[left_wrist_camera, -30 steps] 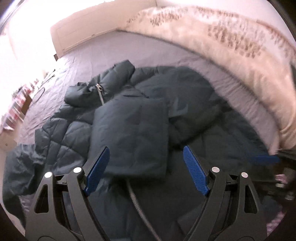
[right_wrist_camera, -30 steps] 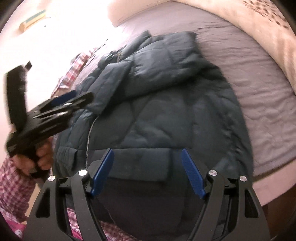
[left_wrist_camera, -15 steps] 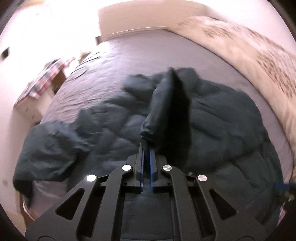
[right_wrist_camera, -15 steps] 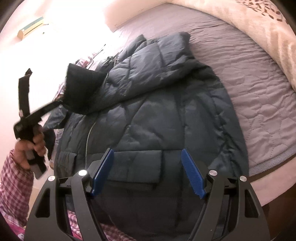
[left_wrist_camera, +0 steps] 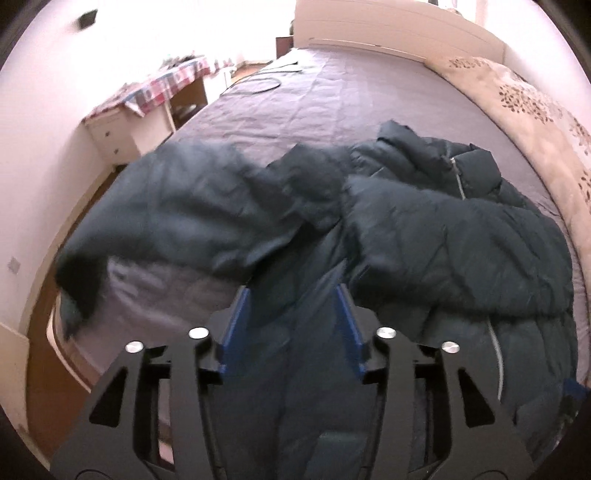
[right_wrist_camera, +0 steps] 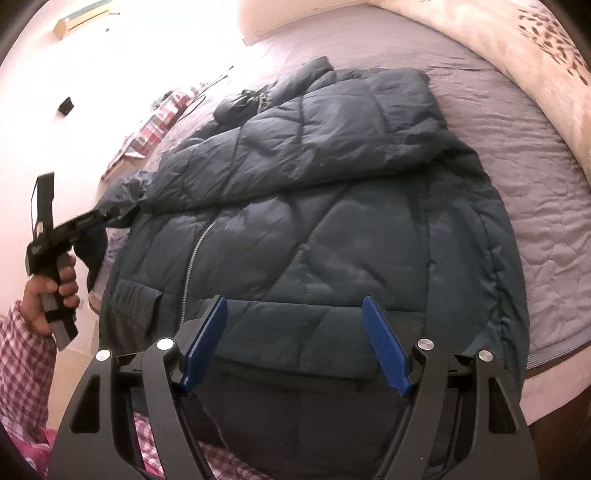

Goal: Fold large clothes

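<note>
A dark teal quilted puffer jacket (right_wrist_camera: 332, 221) lies spread on a bed with a grey-lilac cover (right_wrist_camera: 517, 147); it also shows in the left wrist view (left_wrist_camera: 443, 240). One sleeve (left_wrist_camera: 177, 206) lies stretched out toward the bed's left edge. My left gripper (left_wrist_camera: 291, 317) is open, its blue fingers (left_wrist_camera: 234, 325) apart over the jacket near that sleeve, holding nothing. It also appears at the left in the right wrist view (right_wrist_camera: 92, 221). My right gripper (right_wrist_camera: 295, 343) is open and empty above the jacket's hem.
A cream patterned duvet (left_wrist_camera: 535, 110) lies along the bed's far side. A cabinet with a checked cloth (left_wrist_camera: 147, 99) stands beside the bed. A cable (left_wrist_camera: 258, 83) lies on the cover near the headboard (left_wrist_camera: 388, 29). The wooden floor (left_wrist_camera: 48, 332) shows past the bed's edge.
My left gripper closed on the sleeve, lifted it and carried it left, then opened; the sleeve now lies stretched toward the bed's left edge. My right gripper stayed open, nearly still.
</note>
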### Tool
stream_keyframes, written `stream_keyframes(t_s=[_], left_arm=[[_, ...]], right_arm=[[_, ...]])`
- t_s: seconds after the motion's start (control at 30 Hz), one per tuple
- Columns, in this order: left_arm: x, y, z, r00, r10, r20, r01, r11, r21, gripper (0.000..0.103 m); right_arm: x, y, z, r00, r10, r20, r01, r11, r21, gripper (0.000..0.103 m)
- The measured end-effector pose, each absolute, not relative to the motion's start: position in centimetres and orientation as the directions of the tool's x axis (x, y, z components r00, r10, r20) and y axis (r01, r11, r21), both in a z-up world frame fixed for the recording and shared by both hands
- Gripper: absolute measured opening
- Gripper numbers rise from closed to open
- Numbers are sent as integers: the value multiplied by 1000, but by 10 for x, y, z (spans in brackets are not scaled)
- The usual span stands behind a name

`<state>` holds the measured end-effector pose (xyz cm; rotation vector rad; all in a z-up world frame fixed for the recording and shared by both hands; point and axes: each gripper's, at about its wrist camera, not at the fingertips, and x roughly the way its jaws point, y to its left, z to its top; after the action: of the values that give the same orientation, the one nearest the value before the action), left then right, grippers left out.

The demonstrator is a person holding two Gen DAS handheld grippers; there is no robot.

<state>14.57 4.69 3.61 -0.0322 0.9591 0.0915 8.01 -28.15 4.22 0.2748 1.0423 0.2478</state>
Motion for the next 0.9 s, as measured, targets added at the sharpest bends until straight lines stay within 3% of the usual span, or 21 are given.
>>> stream_keyframes(t_s=[0.23, 0.5, 0.9], left_arm=[[108, 132, 37, 601, -53, -797, -228, 945, -235, 77], [107, 252, 17, 704, -191, -684, -486, 573, -660, 83], [146, 308, -64, 783, -267, -562, -566, 68, -822, 83]], right_arm=[[84, -255, 42, 449, 328, -831, -121, 944, 307, 74], [90, -222, 49, 435, 328, -838, -180, 944, 276, 74], [94, -198, 52, 410, 308, -858, -217, 947, 236, 73]])
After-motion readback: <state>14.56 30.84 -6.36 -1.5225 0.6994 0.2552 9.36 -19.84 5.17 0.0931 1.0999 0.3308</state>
